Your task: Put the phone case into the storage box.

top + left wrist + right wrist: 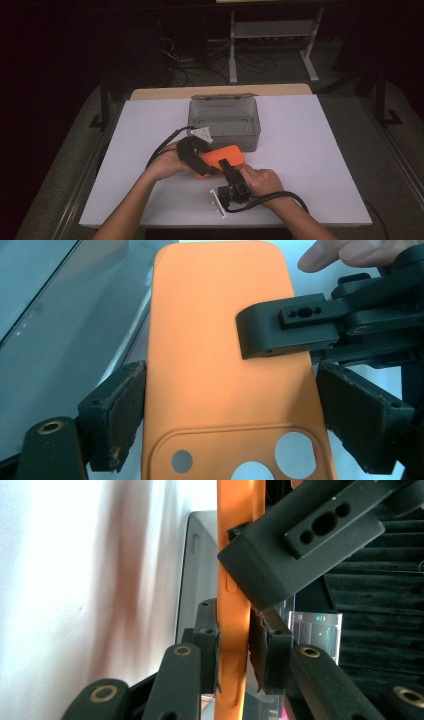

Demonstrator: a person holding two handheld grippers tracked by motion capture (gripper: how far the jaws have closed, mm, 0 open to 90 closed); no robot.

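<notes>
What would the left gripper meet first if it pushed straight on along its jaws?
Probably the clear lidded box: the left gripper, holding the orange phone case, points toward it, though depth is hard to judge.

No lettering, brand mark, number or sign is showing legibly anywhere from where I am standing. The orange phone case is presenting a plain back with no logo, the grey box is carrying no label that can be made out, and the black tongs are bearing only bare screw holes, no print.
</notes>
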